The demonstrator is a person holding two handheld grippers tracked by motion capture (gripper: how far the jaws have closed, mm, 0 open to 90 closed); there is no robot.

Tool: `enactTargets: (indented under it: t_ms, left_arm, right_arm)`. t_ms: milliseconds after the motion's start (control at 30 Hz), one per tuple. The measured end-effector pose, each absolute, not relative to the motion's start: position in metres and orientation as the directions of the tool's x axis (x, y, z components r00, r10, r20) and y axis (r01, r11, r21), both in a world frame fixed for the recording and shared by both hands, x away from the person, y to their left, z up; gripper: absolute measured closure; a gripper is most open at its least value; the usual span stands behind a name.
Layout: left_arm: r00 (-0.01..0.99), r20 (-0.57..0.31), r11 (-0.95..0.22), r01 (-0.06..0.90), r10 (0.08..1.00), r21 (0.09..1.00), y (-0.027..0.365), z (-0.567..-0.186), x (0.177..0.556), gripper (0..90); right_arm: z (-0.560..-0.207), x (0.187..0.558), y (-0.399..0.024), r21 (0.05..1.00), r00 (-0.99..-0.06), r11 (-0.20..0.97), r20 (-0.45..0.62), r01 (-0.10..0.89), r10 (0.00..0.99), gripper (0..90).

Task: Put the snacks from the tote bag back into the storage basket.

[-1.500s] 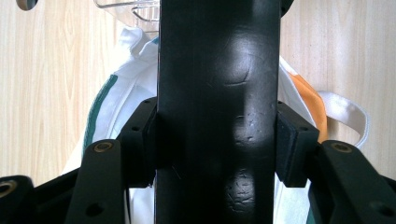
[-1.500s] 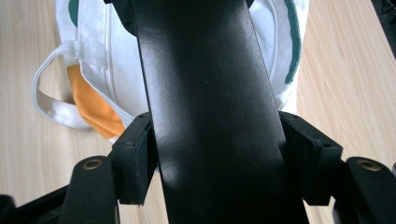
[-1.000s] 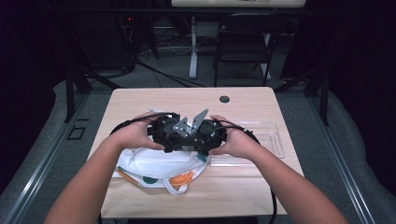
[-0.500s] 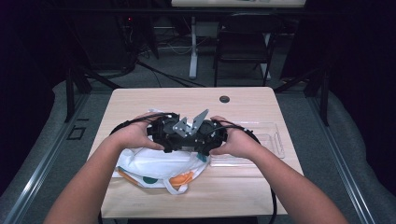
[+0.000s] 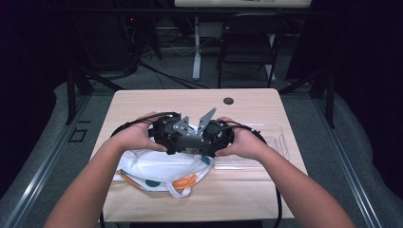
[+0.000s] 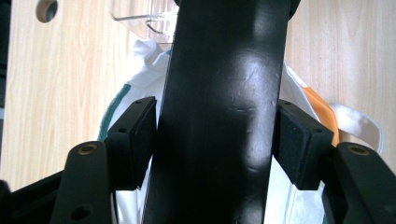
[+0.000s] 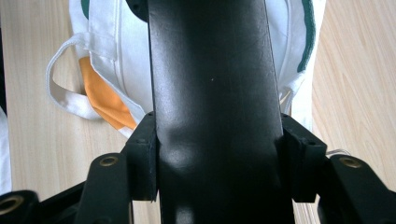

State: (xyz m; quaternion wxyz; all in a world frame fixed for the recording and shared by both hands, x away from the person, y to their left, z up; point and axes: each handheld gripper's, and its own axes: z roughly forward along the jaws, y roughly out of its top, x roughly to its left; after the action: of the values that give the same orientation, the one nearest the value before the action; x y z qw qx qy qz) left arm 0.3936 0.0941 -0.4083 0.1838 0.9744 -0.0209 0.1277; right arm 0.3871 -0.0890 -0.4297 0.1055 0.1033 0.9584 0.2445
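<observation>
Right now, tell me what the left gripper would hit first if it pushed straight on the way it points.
A wide black bar already sits between the left gripper jaws. Past that, probably the white cloth bag on the table, though depth is unclear.

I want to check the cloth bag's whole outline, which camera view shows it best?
The high view: the white cloth bag lies on the table below both hands. In the left and right gripper views, a wide black bar covers its middle, leaving white, green and orange edges.

Pale matt wood table; soft white cloth bag (orange, green patches); clear glossy plastic tray.
</observation>
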Motion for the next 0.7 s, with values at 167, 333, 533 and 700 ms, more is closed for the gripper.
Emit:
enactTargets:
  t_ms: [167,333,533,700]
  left_arm:
    - [0.962,0.272,-0.928,-0.083,0.020,0.363,0.097,-0.404,0.394,34.2]
    - [0.958,0.282,-0.930,-0.063,0.045,0.363,0.103,-0.397,0.394,33.3]
    - [0.954,0.295,-0.926,-0.064,0.053,0.372,0.108,-0.390,0.393,33.1]
    - [0.949,0.306,-0.924,-0.055,0.069,0.378,0.114,-0.384,0.392,33.1]
  right_arm:
    - [-0.428,0.388,-0.092,0.489,-0.955,0.861,-0.163,0.139,0.247,41.2]
    - [-0.425,0.390,-0.097,0.471,-0.953,0.872,-0.179,0.135,0.244,41.3]
    - [-0.425,0.390,-0.098,0.474,-0.950,0.869,-0.182,0.143,0.255,41.4]
    - [-0.426,0.390,-0.100,0.473,-0.951,0.870,-0.180,0.141,0.252,41.4]
